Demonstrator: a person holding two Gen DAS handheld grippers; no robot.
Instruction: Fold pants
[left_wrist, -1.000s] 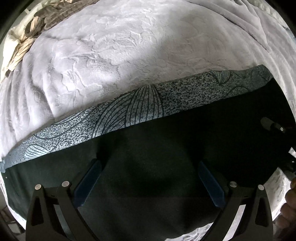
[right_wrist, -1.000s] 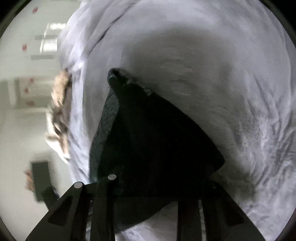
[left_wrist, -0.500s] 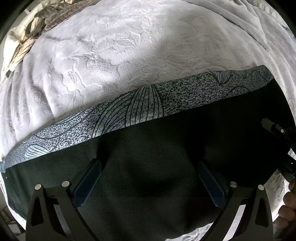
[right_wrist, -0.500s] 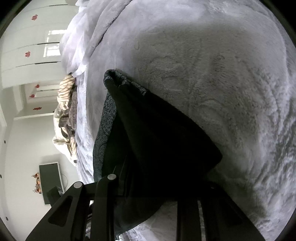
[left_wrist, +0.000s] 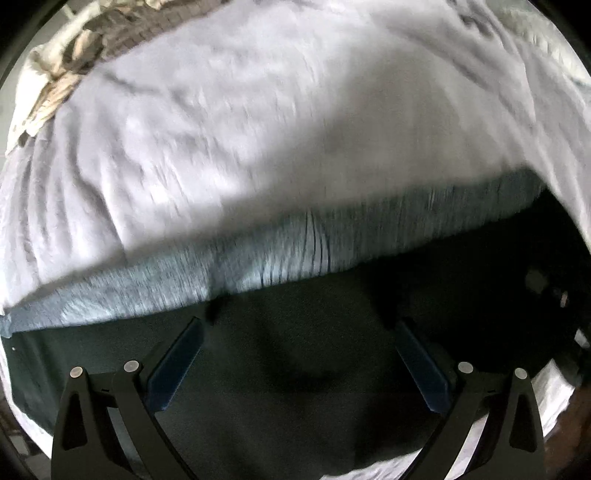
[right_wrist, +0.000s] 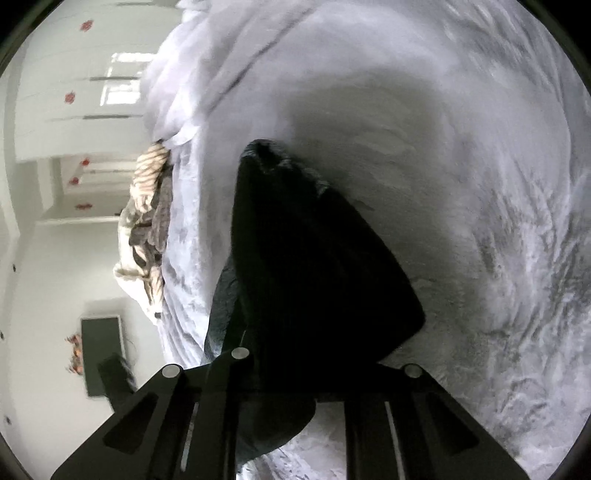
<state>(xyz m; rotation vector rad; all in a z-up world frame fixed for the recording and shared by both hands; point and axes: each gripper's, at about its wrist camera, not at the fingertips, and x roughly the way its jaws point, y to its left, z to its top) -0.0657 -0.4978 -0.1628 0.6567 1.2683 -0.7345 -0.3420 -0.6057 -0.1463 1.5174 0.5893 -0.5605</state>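
The dark pants (left_wrist: 443, 295) lie across the pale bed cover, with a grey patterned band (left_wrist: 295, 251) along their far edge. My left gripper (left_wrist: 298, 323) hovers over the dark fabric, open, with its blue pads (left_wrist: 173, 365) wide apart and nothing pinched. In the right wrist view a fold of the pants (right_wrist: 314, 258) rises in a dark peak from between the jaws of my right gripper (right_wrist: 303, 369). Those jaws are closing with the fabric bunched between them. Their tips are hidden under the cloth.
A white plush bed cover (left_wrist: 258, 129) spreads beyond the pants. A heap of striped clothes (right_wrist: 147, 221) lies at the bed's far end. Beyond the bed's edge are a pale wall and a dark screen (right_wrist: 101, 354).
The right gripper's fingers have drawn closer together around the dark fold. The left wrist view is now blurred, and the patterned band sits slightly lower in it.
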